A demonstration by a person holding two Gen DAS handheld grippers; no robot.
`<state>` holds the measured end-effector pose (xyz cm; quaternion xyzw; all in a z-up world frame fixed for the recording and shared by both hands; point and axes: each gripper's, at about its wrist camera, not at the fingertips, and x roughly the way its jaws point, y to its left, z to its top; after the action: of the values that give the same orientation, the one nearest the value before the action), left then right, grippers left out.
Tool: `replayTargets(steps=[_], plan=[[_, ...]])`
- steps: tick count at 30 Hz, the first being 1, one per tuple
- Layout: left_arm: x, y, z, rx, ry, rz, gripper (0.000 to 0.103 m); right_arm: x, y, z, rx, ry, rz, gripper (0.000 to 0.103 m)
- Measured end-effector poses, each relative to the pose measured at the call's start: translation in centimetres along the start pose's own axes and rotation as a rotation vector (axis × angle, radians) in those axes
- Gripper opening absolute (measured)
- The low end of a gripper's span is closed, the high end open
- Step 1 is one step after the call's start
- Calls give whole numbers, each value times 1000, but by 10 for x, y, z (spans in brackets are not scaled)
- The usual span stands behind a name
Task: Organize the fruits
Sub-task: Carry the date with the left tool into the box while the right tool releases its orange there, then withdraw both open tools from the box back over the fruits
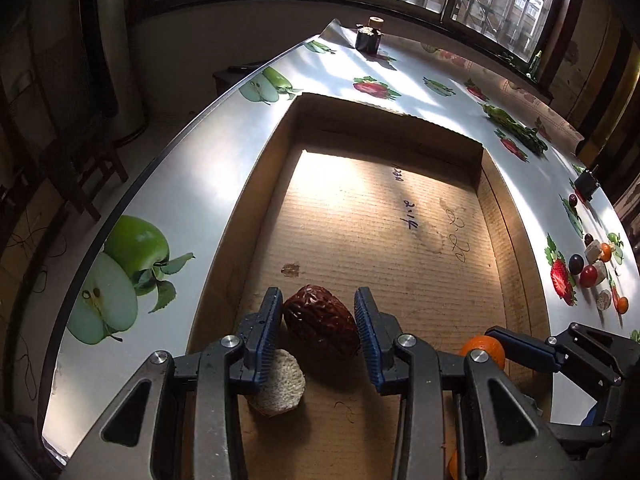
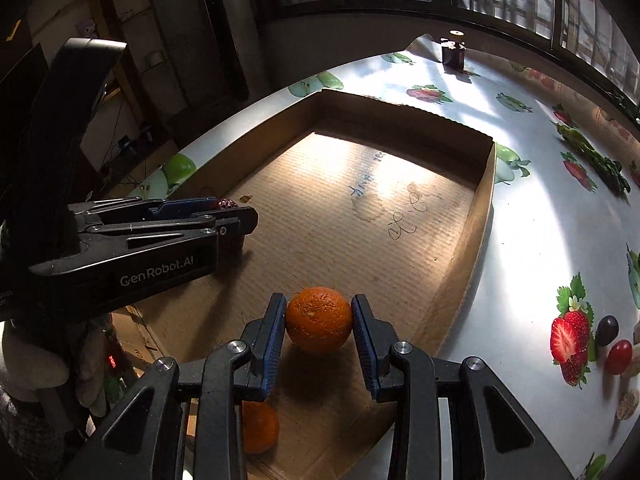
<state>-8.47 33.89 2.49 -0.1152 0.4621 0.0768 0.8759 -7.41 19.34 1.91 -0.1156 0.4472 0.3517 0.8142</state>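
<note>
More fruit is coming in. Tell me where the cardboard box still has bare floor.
The middle and far end of the shallow brown cardboard box, around the handwriting, is bare. The near end is crowded: wrinkled dark red date, pale round slice, and two small oranges.

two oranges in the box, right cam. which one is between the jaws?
The upper orange, lit, sits between the right gripper jaws over the box floor. The other orange lies lower, in shadow, half hidden under the left finger.
</note>
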Motion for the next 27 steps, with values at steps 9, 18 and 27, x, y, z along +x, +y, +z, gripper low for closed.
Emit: replayTargets(steps=[9,18,27], plan=[[-33,6,4,-57,-69,-11,38,-8,-1,-1,15,-23,31,45],[-92,-21,2,-61,-184,-63,60,-87,-21,-12,88,-208,37,62],[-108,-113,-14,105,-173,-199,67,-158,-100,-73,255,-303,-74,63]])
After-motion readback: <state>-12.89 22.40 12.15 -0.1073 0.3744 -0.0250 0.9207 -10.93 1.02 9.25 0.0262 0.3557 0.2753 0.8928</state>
